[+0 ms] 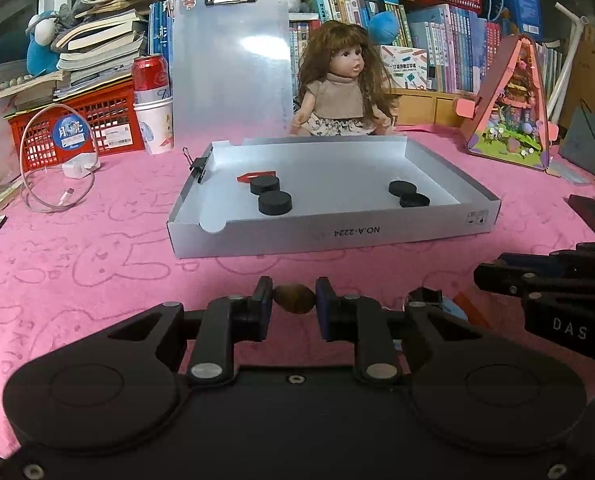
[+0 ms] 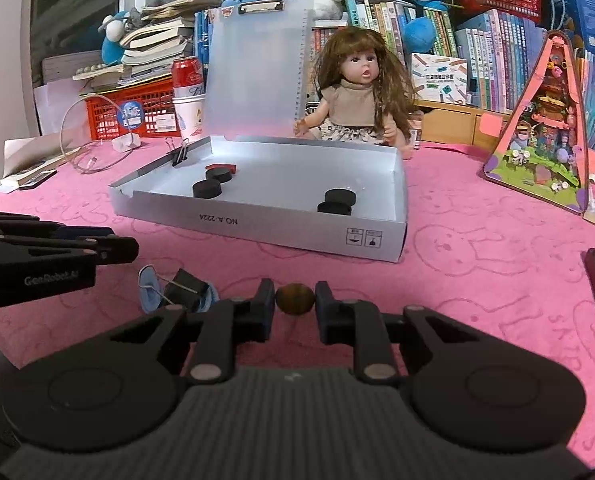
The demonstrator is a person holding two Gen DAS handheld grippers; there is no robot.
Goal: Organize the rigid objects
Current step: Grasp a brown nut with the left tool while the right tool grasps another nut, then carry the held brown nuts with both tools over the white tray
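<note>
My left gripper is shut on a brown oval stone, low over the pink cloth in front of the white box. My right gripper is shut on a second brown stone, also in front of the box. The box holds several black discs and a red piece. A black binder clip with blue bits lies on the cloth left of my right gripper.
A doll sits behind the box beside a propped clipboard. A red crate, cup and can stand at the left, a toy house at the right. A binder clip grips the box's left wall.
</note>
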